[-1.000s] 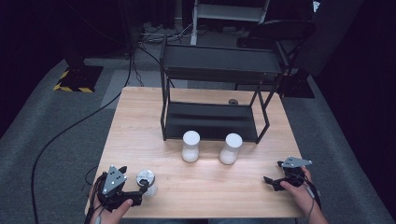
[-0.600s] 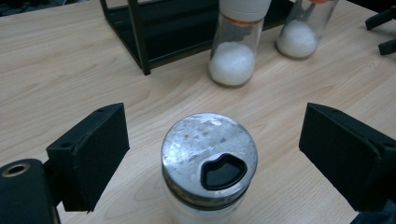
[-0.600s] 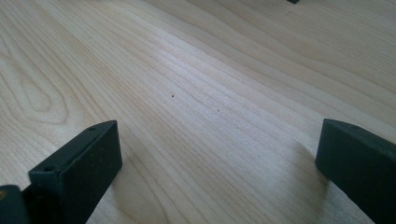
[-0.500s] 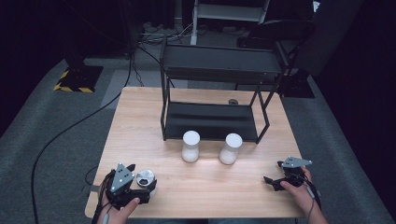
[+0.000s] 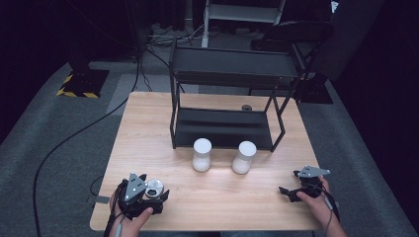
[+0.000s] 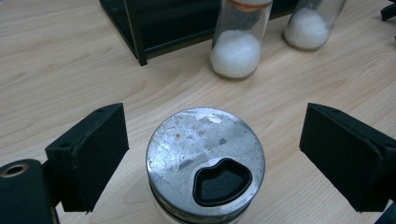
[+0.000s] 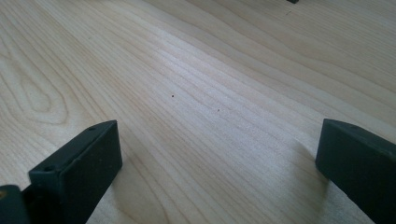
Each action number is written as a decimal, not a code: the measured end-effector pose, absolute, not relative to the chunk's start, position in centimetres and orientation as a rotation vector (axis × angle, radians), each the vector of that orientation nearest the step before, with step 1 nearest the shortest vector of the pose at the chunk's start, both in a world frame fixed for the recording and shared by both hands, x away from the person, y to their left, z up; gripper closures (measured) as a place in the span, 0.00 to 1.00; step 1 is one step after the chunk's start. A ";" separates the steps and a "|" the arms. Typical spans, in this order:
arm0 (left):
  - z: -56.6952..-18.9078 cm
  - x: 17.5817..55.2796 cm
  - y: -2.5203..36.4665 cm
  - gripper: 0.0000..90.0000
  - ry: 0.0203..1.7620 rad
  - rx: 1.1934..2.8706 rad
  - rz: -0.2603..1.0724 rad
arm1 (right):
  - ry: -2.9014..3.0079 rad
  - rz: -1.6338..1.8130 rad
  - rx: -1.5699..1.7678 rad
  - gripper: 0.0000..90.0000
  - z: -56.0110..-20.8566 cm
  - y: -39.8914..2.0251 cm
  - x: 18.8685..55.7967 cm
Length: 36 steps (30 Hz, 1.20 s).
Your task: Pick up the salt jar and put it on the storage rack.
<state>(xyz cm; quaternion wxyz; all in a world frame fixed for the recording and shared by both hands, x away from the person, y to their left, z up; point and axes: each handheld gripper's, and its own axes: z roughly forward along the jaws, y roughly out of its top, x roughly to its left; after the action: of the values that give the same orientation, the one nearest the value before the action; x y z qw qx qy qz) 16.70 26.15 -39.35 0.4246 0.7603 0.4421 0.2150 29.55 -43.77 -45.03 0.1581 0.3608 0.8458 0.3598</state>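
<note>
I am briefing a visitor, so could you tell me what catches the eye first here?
A jar with a scuffed metal lid stands at the table's near left corner, between the open jaws of the left gripper. Two white-filled jars stand mid-table before a black rack.

metal-lidded jar point(image 6: 205, 161) between open jaws, clear of both, two salt jars point(image 6: 236, 39) behind

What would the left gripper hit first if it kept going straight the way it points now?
Likely the metal-lidded jar, already standing between the open left gripper jaws with gaps on both sides. Past it stands a jar of white grains, though depth is hard to judge.
</note>
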 end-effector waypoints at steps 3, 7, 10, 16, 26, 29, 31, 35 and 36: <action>-39.9 16.9 26.2 0.09 1.113 1.904 0.536 | 2.419 1.029 1.032 0.00 -45.0 -43.8 29.5; -40.6 17.2 26.2 0.10 1.106 1.917 0.522 | 2.418 1.029 1.034 0.00 -45.0 -43.8 29.5; -41.0 17.4 26.3 0.10 1.116 1.924 0.514 | 2.417 1.028 1.035 0.00 -45.0 -43.7 29.5; -41.6 17.6 26.4 0.10 1.134 1.925 0.494 | 2.417 1.029 1.034 0.00 -45.0 -43.7 29.5; -43.0 17.3 26.2 0.13 1.126 1.928 0.517 | 2.417 1.029 1.035 0.00 -45.0 -43.7 29.5; -43.3 17.2 26.0 0.14 1.121 1.937 0.523 | 2.417 1.029 1.034 0.00 -45.0 -43.7 29.5; -43.6 17.2 26.0 0.16 1.115 1.935 0.523 | 2.417 1.029 1.035 0.00 -45.0 -43.7 29.5; -43.9 17.3 25.6 0.23 1.101 1.958 0.537 | 2.418 1.030 1.035 0.00 -45.0 -43.8 29.5; -43.9 17.3 25.6 0.25 1.101 1.958 0.537 | 2.418 1.030 1.035 0.00 -45.0 -43.8 29.5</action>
<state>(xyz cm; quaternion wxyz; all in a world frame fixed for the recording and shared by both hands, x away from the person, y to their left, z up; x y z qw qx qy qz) 17.33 25.60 -43.87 0.4041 0.7754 0.4361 0.2128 29.53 -43.76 -45.04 0.1580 0.3618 0.8452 0.3602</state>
